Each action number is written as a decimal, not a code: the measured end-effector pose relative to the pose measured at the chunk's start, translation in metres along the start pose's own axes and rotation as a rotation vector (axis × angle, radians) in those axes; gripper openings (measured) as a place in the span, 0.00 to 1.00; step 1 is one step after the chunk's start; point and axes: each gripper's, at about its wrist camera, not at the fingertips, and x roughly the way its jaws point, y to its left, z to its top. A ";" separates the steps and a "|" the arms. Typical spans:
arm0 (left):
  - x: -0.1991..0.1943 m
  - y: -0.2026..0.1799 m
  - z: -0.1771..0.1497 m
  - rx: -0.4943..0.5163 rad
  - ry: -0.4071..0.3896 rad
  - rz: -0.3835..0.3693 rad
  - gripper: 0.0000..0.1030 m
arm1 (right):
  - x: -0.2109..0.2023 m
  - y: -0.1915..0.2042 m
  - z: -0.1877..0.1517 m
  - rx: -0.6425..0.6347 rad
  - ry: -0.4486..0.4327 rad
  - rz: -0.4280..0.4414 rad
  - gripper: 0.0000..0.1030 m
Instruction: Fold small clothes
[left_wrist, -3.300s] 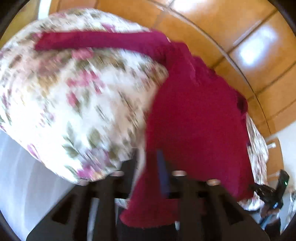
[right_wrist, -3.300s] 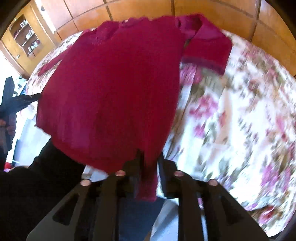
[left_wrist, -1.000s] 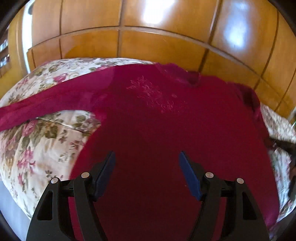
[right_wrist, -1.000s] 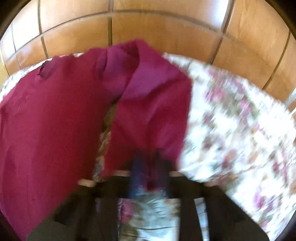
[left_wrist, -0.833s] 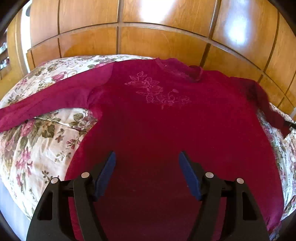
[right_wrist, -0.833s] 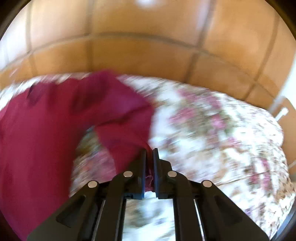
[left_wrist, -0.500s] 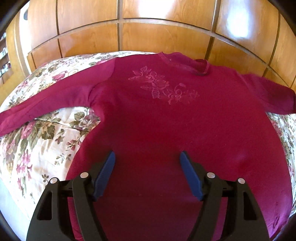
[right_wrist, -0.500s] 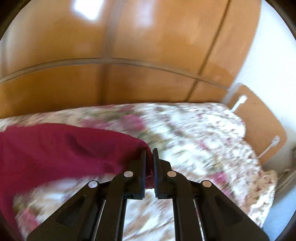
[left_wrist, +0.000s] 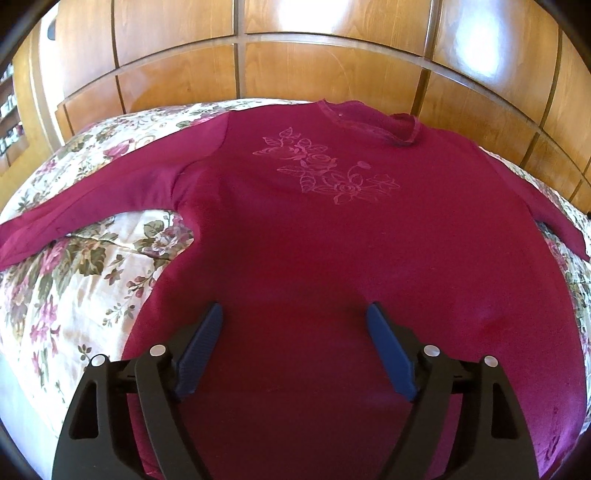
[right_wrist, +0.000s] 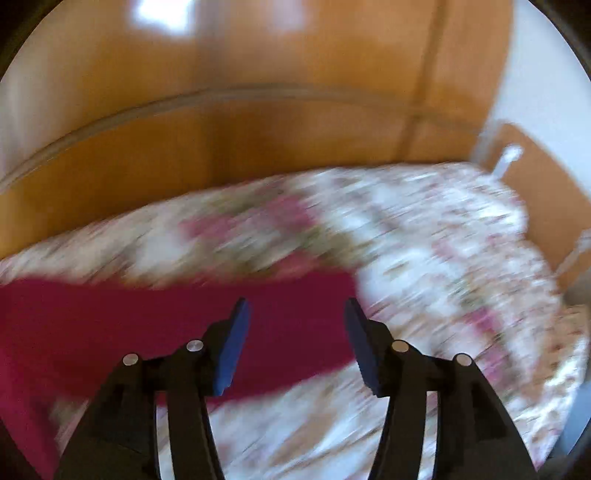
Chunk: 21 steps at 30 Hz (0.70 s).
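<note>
Over the lower half of the maroon sweater (left_wrist: 332, 251), the left gripper (left_wrist: 295, 347) is held with its blue pads (left_wrist: 201, 347) spread wide, nothing pinched between them. The sweater is laid out flat, front up, on the floral bedspread (left_wrist: 74, 280), both sleeves stretched out sideways. Over on the right, pretty blurry, the right gripper (right_wrist: 297, 339) is also spread apart above the sleeve end (right_wrist: 288, 332). Wooden wardrobe panels (left_wrist: 332, 70) are seen behind the bed.
</note>
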 end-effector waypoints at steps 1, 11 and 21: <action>-0.002 0.002 0.000 -0.007 0.001 -0.010 0.77 | -0.003 0.014 -0.015 -0.014 0.030 0.077 0.50; -0.032 0.024 -0.019 -0.032 -0.035 -0.025 0.77 | -0.036 0.137 -0.158 -0.199 0.291 0.551 0.44; -0.043 0.046 -0.058 0.046 -0.014 0.028 0.77 | -0.079 0.128 -0.197 -0.337 0.232 0.464 0.08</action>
